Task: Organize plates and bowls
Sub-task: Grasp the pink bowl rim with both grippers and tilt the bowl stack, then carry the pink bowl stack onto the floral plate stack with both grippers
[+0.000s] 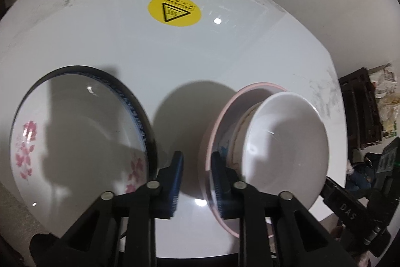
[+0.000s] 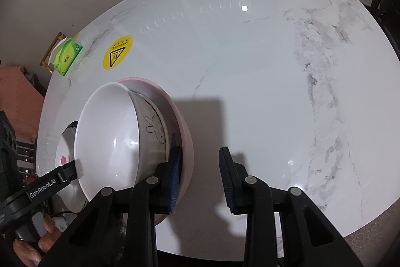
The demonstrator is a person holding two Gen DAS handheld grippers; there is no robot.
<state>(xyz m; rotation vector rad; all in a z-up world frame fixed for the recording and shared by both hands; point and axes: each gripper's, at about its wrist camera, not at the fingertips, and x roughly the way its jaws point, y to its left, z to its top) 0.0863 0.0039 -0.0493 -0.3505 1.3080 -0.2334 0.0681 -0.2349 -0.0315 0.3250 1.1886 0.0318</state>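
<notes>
Since the pink plate [image 1: 260, 84] carries 2 stacked bowls, we judge the step in hand to be a 2-sided grip on its rim, ready to lift the whole stack. It sits on the table [image 1: 200, 54] near the near edge, with the flowered plate [image 1: 75, 129] just beside it, toward the near-left edge.

The left gripper [image 1: 197, 155] straddles the plate's left rim. Its jaws are narrow but not pinching: the rim lies against the inner finger and bare table shows between the rim and the outer one. The right gripper [image 2: 200, 149] straddles the opposite rim, with 1 finger inside the plate beside the lower bowl and the other outside, well clear, so it is spread too.

To do this well, we would close both sides evenly until the ribbed pads bite the rim, then raise both hands together and level. The white bowl [image 1: 287, 142] only rests in the rabbit bowl [image 2: 155, 131], so any tilt could slide it.

Everything looks glazed, hard and slippery. The pink plate is shallow with a thin upturned rim. The upper bowl is plain, deep and glossy. The lower one is pale grey with a line-drawn rabbit. The flowered plate is white with pink blossoms and a dark blue rim. The table is polished marble-look stone that mirrors the lamp.
</notes>
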